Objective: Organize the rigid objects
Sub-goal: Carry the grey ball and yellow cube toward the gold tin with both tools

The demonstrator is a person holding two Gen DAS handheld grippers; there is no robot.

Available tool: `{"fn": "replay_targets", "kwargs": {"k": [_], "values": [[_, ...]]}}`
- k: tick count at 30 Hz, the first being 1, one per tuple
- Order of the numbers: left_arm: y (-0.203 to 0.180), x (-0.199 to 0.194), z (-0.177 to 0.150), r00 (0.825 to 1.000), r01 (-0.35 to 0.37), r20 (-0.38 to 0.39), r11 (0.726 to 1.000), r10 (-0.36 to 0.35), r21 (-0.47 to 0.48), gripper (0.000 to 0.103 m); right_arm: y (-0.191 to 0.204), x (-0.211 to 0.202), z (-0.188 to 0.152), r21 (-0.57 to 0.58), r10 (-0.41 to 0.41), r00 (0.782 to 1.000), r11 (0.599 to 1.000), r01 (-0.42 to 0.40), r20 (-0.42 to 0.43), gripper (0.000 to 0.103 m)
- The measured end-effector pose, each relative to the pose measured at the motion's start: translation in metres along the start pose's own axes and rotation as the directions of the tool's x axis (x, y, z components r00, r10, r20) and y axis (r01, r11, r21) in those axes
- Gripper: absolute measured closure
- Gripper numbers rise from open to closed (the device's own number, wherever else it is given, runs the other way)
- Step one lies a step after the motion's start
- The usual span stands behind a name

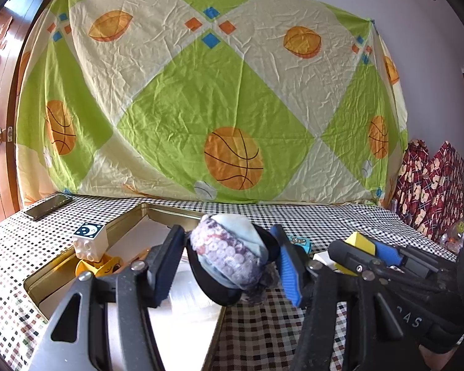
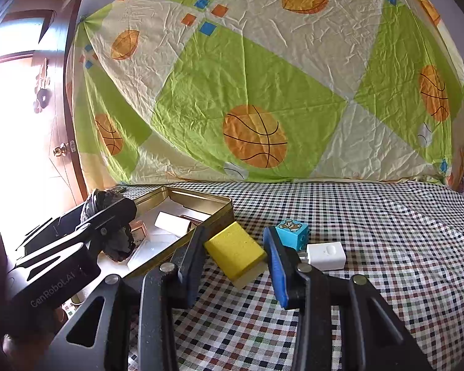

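left gripper (image 1: pixel 229 256): pinching sequined pouch (image 1: pixel 232 253) over gold tin (image 1: pixel 157 213)
right gripper (image 2: pixel 235 256): pinching yellow block (image 2: pixel 236 252) beside tin
risk: grippers close together; could collide at tin rim

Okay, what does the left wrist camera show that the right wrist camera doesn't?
Only the left wrist view shows the phone at the table's far left corner, the white block with a moon face and the orange piece under it, inside the tin.

Only the right wrist view shows the white adapter on the checked cloth and white cards in the tin.

Both show the gold tin, the blue bear block, the left gripper shut on the sequined pouch, and the right gripper on the yellow block.
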State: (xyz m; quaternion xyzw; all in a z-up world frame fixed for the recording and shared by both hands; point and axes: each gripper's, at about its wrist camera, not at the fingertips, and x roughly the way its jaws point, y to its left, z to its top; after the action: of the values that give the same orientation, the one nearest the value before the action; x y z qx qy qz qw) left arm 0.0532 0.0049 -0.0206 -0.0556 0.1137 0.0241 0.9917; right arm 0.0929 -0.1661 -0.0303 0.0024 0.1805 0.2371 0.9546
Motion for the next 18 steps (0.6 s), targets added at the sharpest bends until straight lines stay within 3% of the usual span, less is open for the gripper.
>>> {"fn": "replay_targets", "kwargs": {"k": [18], "values": [[0.021,-0.011,0.002,0.999,-0.020,0.033,1.000,0.021,-0.018,0.046,0.023,0.005,-0.001,-0.035,0.027,1.000,0.999,-0.027,0.001,0.063]]}}
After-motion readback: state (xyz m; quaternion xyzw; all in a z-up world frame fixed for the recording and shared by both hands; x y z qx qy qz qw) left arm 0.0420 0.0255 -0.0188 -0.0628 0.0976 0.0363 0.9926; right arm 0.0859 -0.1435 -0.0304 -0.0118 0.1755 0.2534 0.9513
